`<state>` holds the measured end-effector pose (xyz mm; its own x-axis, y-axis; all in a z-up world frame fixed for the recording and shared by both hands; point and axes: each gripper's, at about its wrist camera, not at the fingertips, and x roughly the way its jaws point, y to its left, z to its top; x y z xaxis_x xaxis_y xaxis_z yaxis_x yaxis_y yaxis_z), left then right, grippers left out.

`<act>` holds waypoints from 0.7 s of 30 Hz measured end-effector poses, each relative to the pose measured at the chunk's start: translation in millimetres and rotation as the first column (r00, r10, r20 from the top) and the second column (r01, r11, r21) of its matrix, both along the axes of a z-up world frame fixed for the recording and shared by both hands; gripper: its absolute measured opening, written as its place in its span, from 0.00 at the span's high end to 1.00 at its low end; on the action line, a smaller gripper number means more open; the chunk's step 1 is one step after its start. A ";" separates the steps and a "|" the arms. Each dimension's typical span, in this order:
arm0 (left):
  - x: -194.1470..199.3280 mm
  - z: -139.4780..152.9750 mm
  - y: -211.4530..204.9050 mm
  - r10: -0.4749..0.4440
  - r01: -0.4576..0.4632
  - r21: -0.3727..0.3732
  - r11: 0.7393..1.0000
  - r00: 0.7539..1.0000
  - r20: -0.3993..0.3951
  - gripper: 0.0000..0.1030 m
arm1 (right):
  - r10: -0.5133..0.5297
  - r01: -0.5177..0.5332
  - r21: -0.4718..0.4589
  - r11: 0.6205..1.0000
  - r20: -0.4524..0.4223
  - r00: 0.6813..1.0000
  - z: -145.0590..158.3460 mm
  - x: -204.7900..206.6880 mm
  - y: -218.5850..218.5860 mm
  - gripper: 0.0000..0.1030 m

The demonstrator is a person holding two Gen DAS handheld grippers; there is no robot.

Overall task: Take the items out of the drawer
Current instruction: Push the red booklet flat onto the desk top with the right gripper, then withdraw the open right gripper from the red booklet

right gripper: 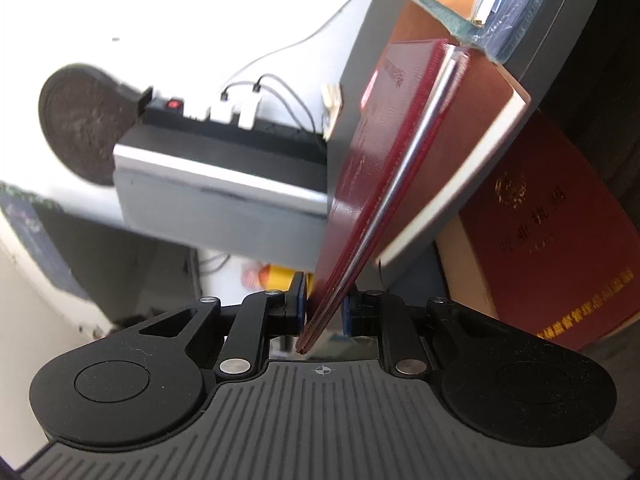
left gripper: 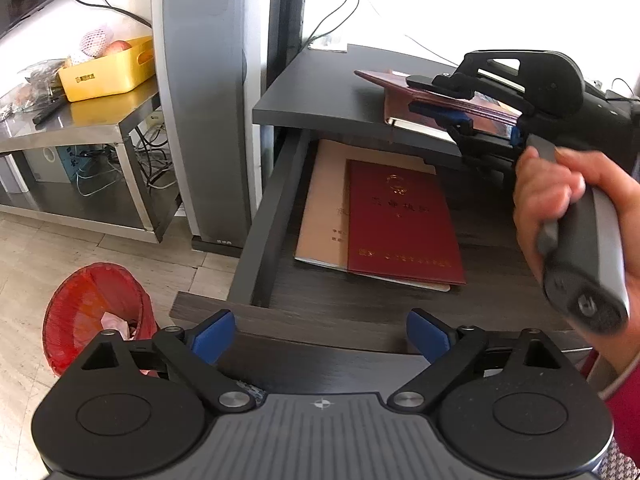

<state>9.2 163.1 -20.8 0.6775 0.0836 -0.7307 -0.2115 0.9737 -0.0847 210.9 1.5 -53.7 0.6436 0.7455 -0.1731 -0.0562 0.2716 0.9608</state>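
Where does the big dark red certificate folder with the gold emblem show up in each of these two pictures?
Left wrist view: the red certificate folder lies flat in the open drawer, centre frame.
Right wrist view: same folder at the right edge, seen sideways.
Shared landmark: the brown notebook on the desktop above it.

Blown-out backlight upper right, fisheye edges, blurred background

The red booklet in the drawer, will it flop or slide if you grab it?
The red booklet looks like a hard cover lying flat, so it probably stays stiff. Its surface seems smooth, so it may slide on the tan folder beneath. It looks thin, likely light, and hard to pinch without lifting an edge first.
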 end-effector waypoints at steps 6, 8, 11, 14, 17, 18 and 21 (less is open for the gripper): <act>3.5 0.1 8.3 0.011 -0.011 -0.007 1.000 1.000 0.000 0.09 | -0.097 0.098 0.024 0.995 -0.059 0.994 -5.4 27.1 9.3 0.84; 4.6 0.4 10.5 0.014 -0.014 -0.008 1.000 1.000 0.002 0.10 | -0.130 0.131 0.022 0.991 -0.072 0.989 -7.0 35.3 10.2 0.83; 5.1 1.1 11.7 0.017 -0.017 -0.008 1.000 1.000 0.005 0.10 | -0.156 0.159 0.018 0.987 -0.098 0.983 -10.3 41.9 11.1 0.81; 4.4 2.8 11.5 0.019 -0.019 -0.006 1.000 1.000 0.009 0.10 | -0.132 0.133 0.006 0.991 -0.109 0.985 -11.3 41.6 10.5 0.74; 3.3 6.7 7.6 0.014 -0.014 0.003 1.000 1.000 0.017 0.10 | -0.094 0.092 -0.028 0.995 -0.082 0.992 -0.5 33.6 7.8 0.53; 2.6 8.3 5.7 0.010 -0.010 0.006 1.000 1.000 0.021 0.10 | -0.084 0.081 -0.048 0.996 -0.066 0.994 4.0 27.7 6.4 0.47; -0.4 13.5 -1.5 -0.003 0.003 0.015 1.000 0.999 0.032 0.10 | -0.044 0.039 -0.123 0.992 -0.040 0.998 15.0 9.4 -0.4 0.44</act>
